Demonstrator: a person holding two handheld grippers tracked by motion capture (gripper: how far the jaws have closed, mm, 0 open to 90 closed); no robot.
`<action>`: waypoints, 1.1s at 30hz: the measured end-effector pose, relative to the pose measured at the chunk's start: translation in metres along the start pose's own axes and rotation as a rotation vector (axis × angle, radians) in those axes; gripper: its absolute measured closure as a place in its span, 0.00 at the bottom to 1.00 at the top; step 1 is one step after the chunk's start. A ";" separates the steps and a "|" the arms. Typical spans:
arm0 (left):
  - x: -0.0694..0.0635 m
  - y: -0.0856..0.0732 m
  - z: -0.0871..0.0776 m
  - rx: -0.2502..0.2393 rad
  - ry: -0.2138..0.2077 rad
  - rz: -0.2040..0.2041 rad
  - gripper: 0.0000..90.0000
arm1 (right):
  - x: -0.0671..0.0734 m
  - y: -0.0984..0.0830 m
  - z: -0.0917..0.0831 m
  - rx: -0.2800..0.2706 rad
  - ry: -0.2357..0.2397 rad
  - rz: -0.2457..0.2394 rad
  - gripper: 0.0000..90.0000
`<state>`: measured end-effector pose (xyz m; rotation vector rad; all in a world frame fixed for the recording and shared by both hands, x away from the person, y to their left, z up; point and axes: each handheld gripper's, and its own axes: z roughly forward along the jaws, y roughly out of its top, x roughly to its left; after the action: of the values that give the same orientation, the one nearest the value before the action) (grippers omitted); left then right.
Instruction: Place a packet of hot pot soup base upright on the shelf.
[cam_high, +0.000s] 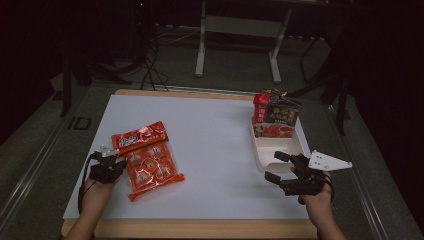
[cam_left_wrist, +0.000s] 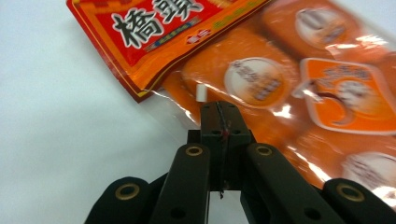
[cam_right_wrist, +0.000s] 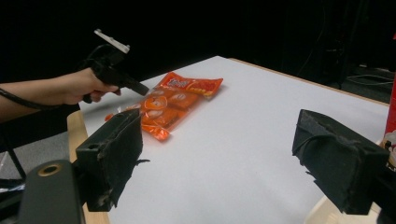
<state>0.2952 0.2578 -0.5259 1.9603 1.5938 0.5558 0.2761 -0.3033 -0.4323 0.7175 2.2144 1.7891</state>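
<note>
An orange snack bag (cam_high: 147, 160) with a red label lies flat at the left of the white table (cam_high: 215, 140). My left gripper (cam_high: 119, 162) sits at the bag's left edge with its jaws shut. In the left gripper view its closed tips (cam_left_wrist: 218, 109) rest at the clear film border of the bag (cam_left_wrist: 280, 79); I cannot tell whether film is pinched. My right gripper (cam_high: 274, 166) stands open near the table's right front, nothing between its jaws. The right gripper view looks across its open jaws (cam_right_wrist: 224, 158) towards the bag (cam_right_wrist: 173, 105) and the left gripper (cam_right_wrist: 142, 91).
A white tray (cam_high: 270, 152) stands at the right, just beyond the right gripper, with red and dark food packets (cam_high: 276, 114) upright at its far end. The table's wooden front edge (cam_high: 200, 229) runs close to both hands. Stands and cables sit on the floor behind.
</note>
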 end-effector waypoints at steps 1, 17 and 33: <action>0.002 0.003 0.004 -0.008 -0.004 -0.016 1.00 | 0.000 -0.001 -0.001 0.002 -0.004 -0.001 0.18; -0.030 0.029 0.026 0.022 -0.057 0.077 1.00 | 0.002 -0.001 0.001 0.013 0.001 -0.004 0.18; -0.100 0.050 0.044 0.034 -0.150 0.200 1.00 | 0.000 -0.002 -0.001 0.007 0.010 0.006 0.18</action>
<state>0.3395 0.1460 -0.5248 2.1481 1.3334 0.4491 0.2752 -0.3047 -0.4344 0.7181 2.2280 1.7928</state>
